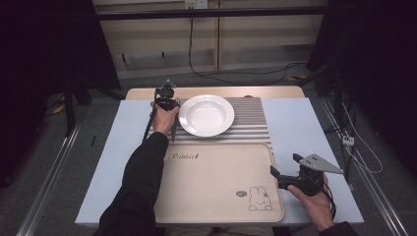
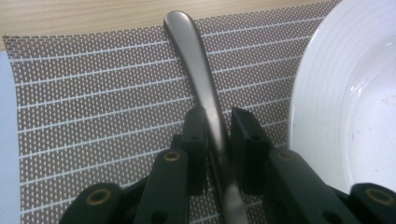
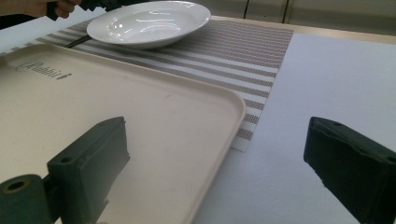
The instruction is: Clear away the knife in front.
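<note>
Pinched between my left gripper's (image 2: 217,154) jaws, the cutlery handle (image 2: 198,70) lies on the striped placemat (image 2: 93,93) at the plate's (image 1: 206,115) nine o'clock, where tilting could clip its rim; my right gripper (image 3: 217,163) gapes empty.

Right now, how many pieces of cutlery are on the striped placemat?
1. A single metal utensil handle lies on the placemat left of the white plate, clamped between the left tongs. Its working end is hidden, so I cannot tell its kind.
</note>
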